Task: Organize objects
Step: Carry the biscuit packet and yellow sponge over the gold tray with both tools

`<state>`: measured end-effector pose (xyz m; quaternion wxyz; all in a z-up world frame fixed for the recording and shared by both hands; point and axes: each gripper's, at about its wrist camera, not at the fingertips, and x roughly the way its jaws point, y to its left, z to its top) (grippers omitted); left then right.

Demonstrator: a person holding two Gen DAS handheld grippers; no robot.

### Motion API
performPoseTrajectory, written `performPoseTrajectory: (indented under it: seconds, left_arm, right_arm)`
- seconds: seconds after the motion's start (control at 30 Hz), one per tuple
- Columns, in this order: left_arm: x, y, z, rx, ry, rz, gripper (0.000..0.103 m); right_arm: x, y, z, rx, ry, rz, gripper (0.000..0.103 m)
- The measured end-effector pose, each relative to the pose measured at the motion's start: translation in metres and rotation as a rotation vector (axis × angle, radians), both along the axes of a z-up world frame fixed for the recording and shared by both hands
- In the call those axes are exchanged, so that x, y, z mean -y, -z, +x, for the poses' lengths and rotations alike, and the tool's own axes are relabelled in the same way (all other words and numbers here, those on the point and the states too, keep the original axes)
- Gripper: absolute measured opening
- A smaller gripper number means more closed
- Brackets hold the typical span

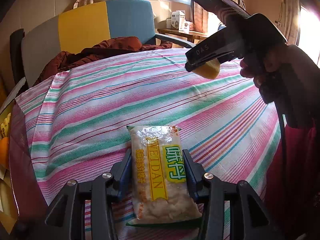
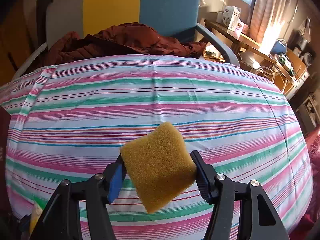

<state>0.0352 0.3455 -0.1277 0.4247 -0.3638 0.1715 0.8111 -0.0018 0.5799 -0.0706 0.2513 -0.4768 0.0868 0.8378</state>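
A clear snack packet (image 1: 160,172) with yellow and green print stands between my left gripper's (image 1: 158,172) pads, which press its two sides just above the striped cloth (image 1: 120,100). My right gripper (image 2: 160,170) is shut on a yellow-brown sponge (image 2: 158,164), held tilted and lifted off the cloth. In the left wrist view that right gripper (image 1: 202,68) hangs at the upper right over the table, a hand (image 1: 258,70) around its handle, with a corner of the sponge (image 1: 208,70) sticking out below.
The table wears a pink, green and white striped cloth (image 2: 180,92). A dark red jacket (image 2: 124,40) lies on the chair (image 2: 112,6) behind the far edge. Boxes (image 2: 230,18) stand on a wooden shelf at the back right. An orange (image 1: 4,152) sits off the left edge.
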Motion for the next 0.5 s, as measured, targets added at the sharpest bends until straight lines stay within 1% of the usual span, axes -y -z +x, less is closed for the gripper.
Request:
performPoseTrajectory:
  seconds: [0.13, 0.33, 0.5]
  left_arm:
    - [-0.001, -0.001, -0.001, 0.001, -0.003, -0.002, 0.047]
    - [0.0, -0.002, -0.002, 0.005, -0.005, -0.008, 0.046]
    - [-0.001, -0.005, -0.005, 0.038, -0.026, -0.019, 0.045]
  right_arm:
    - [0.015, 0.004, -0.004, 0.016, -0.052, 0.002, 0.062]
    - [0.027, 0.004, -0.005, 0.008, -0.105, -0.003, 0.062]
    - [0.031, -0.005, -0.003, -0.036, -0.133, -0.014, 0.061]
